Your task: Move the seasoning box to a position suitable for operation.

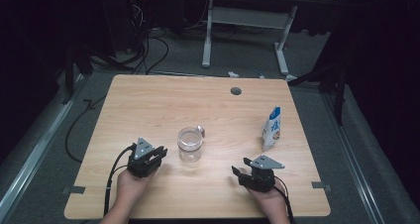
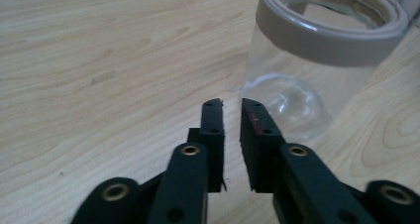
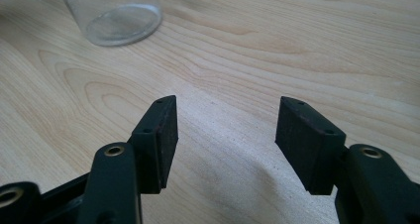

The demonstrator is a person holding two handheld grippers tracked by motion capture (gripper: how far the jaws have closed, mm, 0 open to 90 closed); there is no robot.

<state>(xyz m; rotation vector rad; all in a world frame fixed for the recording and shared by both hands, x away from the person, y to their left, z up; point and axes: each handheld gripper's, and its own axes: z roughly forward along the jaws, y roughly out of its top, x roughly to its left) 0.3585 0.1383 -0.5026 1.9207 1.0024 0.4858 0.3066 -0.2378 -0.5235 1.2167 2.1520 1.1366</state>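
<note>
A clear glass jar [image 1: 189, 143] with a grey rim stands open and upright near the middle of the wooden table [image 1: 148, 105]. My left gripper [image 1: 161, 153] lies just left of it. In the left gripper view its jaws [image 2: 232, 105] stand with only a narrow gap and nothing between them, and the jar [image 2: 307, 60] rises close ahead to the right. My right gripper [image 1: 239, 167] rests near the front right, pointing left. Its jaws [image 3: 225, 110] stand wide open over bare wood, with the jar's base [image 3: 116, 13] farther off at the upper left.
A small blue and white pouch [image 1: 272, 128] stands upright at the table's right side. A round cable hole [image 1: 236, 91] sits near the far edge. Beyond the table are a white desk frame [image 1: 245, 30] and floor cables.
</note>
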